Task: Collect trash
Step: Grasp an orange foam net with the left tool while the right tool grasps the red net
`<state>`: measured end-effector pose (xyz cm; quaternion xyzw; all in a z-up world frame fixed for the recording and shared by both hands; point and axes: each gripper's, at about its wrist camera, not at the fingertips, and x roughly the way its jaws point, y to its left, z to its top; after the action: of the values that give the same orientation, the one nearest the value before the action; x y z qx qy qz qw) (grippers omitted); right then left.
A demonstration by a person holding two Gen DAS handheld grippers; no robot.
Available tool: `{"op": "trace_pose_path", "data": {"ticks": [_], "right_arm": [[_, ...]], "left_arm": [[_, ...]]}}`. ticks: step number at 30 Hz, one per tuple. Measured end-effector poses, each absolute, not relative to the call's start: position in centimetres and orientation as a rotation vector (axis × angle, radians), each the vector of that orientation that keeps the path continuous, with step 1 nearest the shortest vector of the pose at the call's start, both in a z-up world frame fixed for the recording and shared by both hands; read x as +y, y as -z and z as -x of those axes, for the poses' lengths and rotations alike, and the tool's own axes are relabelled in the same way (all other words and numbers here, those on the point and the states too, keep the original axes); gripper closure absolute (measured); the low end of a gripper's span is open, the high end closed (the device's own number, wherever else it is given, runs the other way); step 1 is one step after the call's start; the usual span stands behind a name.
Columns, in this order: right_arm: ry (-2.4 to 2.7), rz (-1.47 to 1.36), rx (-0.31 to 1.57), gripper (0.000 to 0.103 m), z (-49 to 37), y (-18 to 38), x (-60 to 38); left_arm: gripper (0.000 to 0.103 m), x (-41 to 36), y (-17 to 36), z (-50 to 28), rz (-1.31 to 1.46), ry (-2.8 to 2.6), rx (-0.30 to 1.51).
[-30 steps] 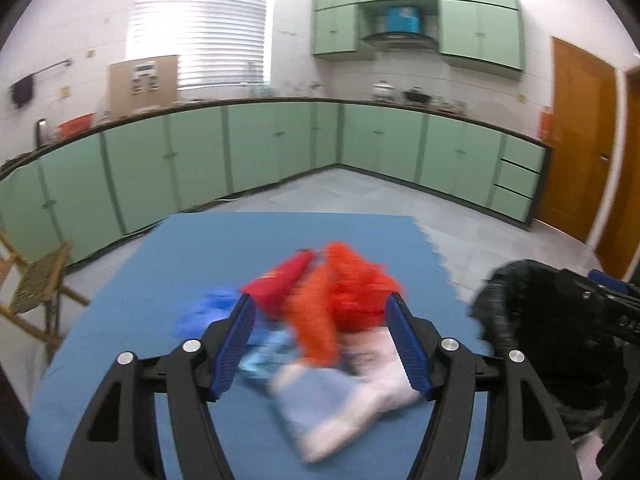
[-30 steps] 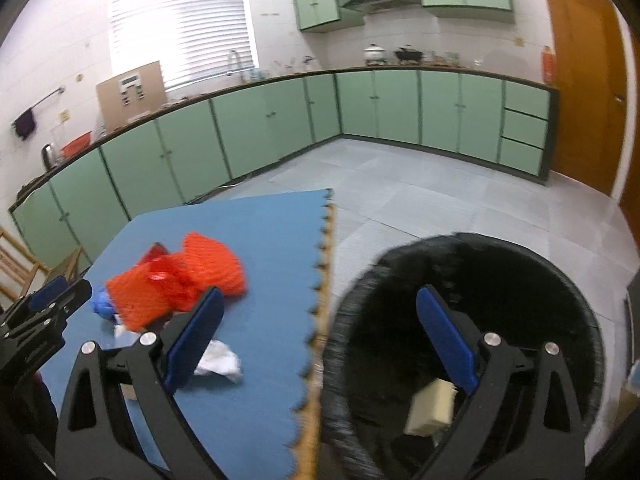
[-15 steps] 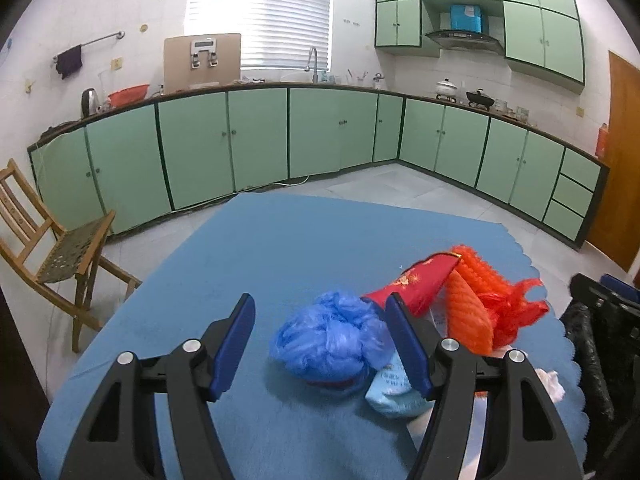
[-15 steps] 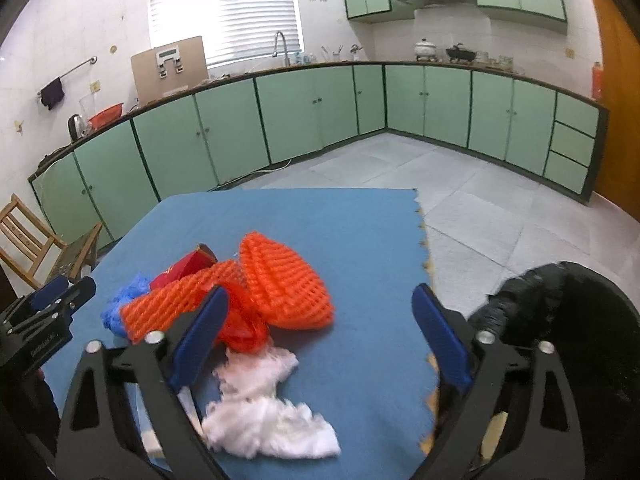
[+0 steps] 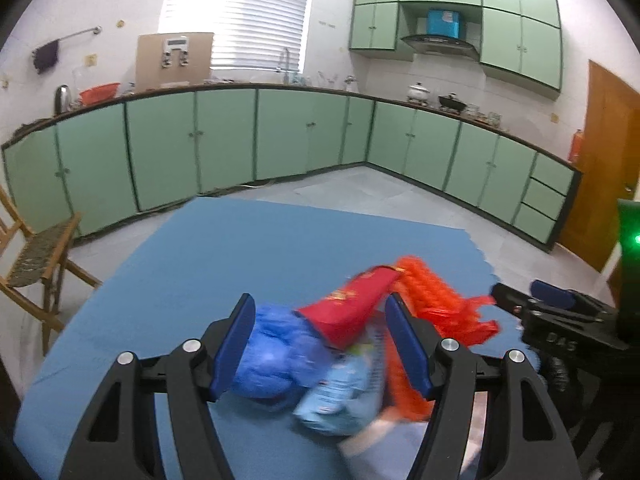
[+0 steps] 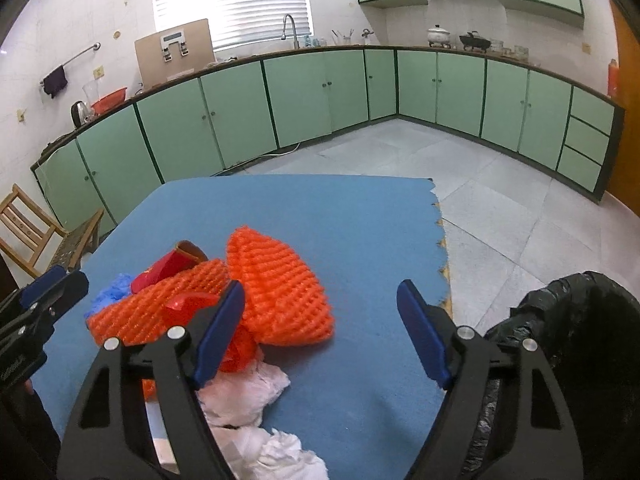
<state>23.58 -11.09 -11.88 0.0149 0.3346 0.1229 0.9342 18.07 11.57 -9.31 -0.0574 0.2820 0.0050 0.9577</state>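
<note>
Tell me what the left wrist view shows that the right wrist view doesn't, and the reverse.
Left wrist only: a crumpled light-blue printed wrapper under the open left gripper.
Right wrist only: the black-bagged trash bin and crumpled white tissue, with the open right gripper closing in, nothing between its jaws.
Both: orange mesh netting, a red packet, a blue plastic bag, the blue mat.

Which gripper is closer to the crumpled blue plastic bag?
Left. The left gripper has the blue plastic bag between its open fingers; the right gripper is farther, over the orange net.
</note>
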Motion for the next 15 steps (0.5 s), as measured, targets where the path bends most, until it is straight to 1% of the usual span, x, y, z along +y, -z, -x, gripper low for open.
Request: {"op": "trace_pose_path", "data": {"ticks": [7,9,10,11,12,13,14,15], "right_arm": [[-0.225,-0.023,0.69,0.026,-22.5,12.0,-12.3],[-0.223,-0.024,0.694,0.026,-22.3,12.0,-12.5],[-0.223,-0.027,0.696,0.026,-22.1,12.1,-12.6],[-0.224,-0.029,0.698,0.026,-22.0,12.1,-12.5],[-0.227,-0.031,0.698,0.026,-22.0,12.0,-12.5],[-0.23,-0.033,0.697,0.026,-21.9,12.0,-12.5],[-0.235,-0.034,0.695,0.027,-21.8,12.0,-12.3],[-0.24,-0.035,0.694,0.027,-21.7,11.9,-12.4]], "left_arm": [[0.037,8.9,11.1,-19.1,0.094,0.056,0.644],[0.04,8.6,11.6,-19.4,0.103,0.071,0.662],[0.046,8.4,11.8,-19.5,0.101,0.079,0.671],[0.057,8.2,12.1,-19.7,0.096,0.085,0.683],[0.064,8.0,12.5,-19.9,0.091,0.092,0.695],[0.079,7.8,12.9,-20.0,0.088,0.102,0.708],[0.09,7.7,13.2,-20.2,0.085,0.106,0.717],[0.091,7.7,13.4,-20.2,0.082,0.107,0.72]]}}
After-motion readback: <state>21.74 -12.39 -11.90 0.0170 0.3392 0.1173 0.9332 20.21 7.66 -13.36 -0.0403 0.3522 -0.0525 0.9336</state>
